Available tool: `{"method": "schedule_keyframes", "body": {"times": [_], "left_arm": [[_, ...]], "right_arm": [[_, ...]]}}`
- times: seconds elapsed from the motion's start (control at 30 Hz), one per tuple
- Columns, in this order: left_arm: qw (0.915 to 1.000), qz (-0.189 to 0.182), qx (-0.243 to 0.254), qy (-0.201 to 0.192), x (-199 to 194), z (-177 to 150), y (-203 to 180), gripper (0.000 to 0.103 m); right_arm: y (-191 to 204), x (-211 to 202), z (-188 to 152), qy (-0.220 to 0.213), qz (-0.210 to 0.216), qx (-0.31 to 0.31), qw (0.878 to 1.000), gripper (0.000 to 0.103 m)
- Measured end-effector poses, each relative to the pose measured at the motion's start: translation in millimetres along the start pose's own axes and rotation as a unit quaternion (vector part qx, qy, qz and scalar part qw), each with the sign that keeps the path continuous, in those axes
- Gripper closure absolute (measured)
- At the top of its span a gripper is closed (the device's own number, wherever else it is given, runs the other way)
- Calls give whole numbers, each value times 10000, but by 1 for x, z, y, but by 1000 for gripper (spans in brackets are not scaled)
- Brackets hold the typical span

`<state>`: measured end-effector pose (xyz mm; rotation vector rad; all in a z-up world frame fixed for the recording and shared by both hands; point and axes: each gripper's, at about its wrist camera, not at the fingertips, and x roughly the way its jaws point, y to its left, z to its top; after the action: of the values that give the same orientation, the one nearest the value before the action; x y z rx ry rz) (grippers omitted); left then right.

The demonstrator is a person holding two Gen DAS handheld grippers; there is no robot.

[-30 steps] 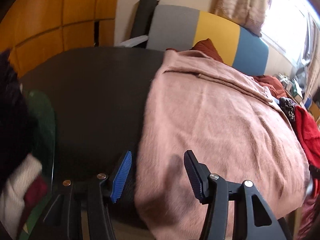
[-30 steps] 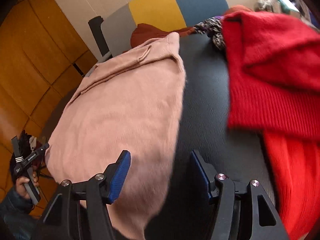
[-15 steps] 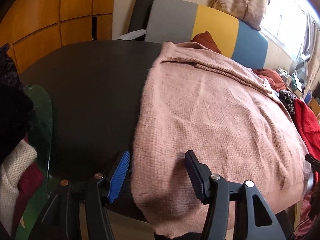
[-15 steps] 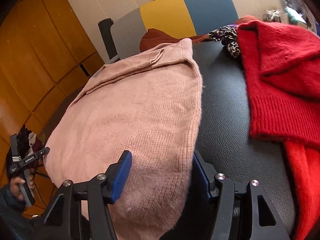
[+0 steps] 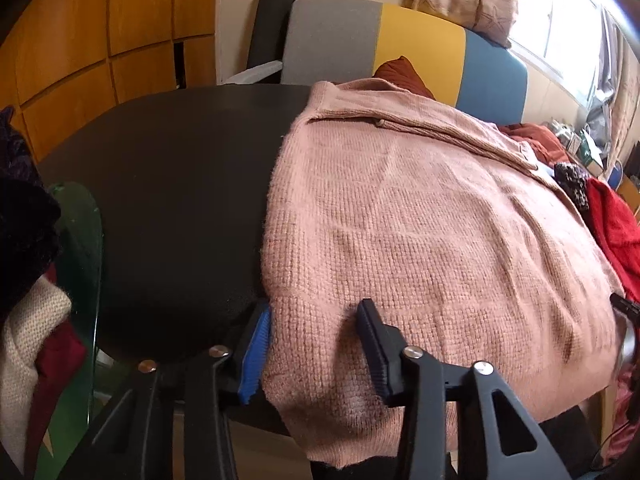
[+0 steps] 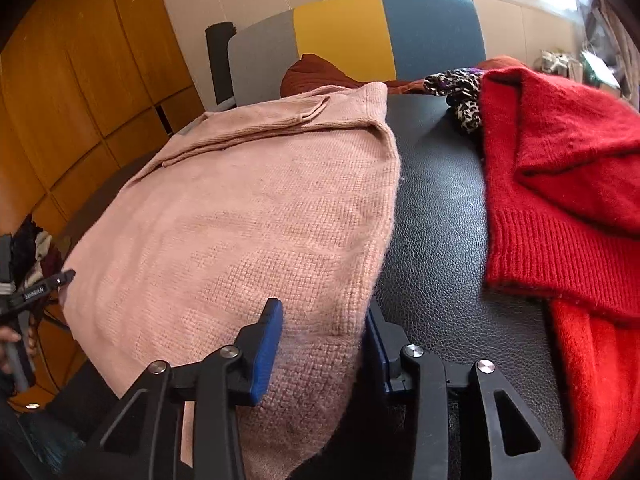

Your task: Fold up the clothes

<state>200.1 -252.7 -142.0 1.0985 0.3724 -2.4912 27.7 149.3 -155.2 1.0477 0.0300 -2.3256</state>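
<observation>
A pink knit sweater [image 5: 420, 232] lies spread on the black table [image 5: 168, 184], its near hem hanging over the front edge. It also shows in the right wrist view [image 6: 248, 232]. My left gripper [image 5: 314, 344] is open, its jaws straddling the sweater's near left corner. My right gripper [image 6: 324, 336] is open, its jaws straddling the near right corner. The left gripper [image 6: 36, 292] shows at the left edge of the right wrist view.
A red sweater [image 6: 560, 184] lies on the table right of the pink one, with a leopard-print cloth [image 6: 460, 96] behind it. A pile of clothes [image 5: 28, 280] sits at the far left. A grey, yellow and blue chair back [image 5: 400, 56] stands behind the table.
Both grippers have moved forward onto the pink sweater's near hem; the corners now sit between the open jaws. The sweater itself has not shifted.
</observation>
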Motion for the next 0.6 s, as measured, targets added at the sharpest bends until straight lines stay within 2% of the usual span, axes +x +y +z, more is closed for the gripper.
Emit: {"method": "schedule_keyframes", "body": {"times": [0.07, 0.1, 0.17, 0.27, 0.3, 0.43, 0.6], "left_arm": [[9999, -92, 114, 18, 0, 1, -3, 86], [9998, -93, 157, 16, 0, 1, -4, 88], [9997, -95, 238, 9, 0, 1, -6, 88], [9997, -91, 221, -54, 0, -1, -7, 86], [9997, -87, 199, -63, 0, -1, -7, 82], [9998, -30, 203, -83, 0, -1, -8, 79], [9998, -81, 171, 9, 0, 0, -5, 78]], "right_arm": [[2, -1, -1, 33, 20, -50, 10000, 73], [2, -1, -1, 45, 47, -62, 10000, 75], [3, -2, -3, 70, 100, -84, 9999, 79], [4, -4, -5, 103, 184, -107, 9997, 80], [3, -4, -6, 98, 235, -51, 9997, 79], [-3, -3, -6, 67, 446, 235, 9987, 74], [4, -4, -4, 169, 320, -32, 9993, 73]]}}
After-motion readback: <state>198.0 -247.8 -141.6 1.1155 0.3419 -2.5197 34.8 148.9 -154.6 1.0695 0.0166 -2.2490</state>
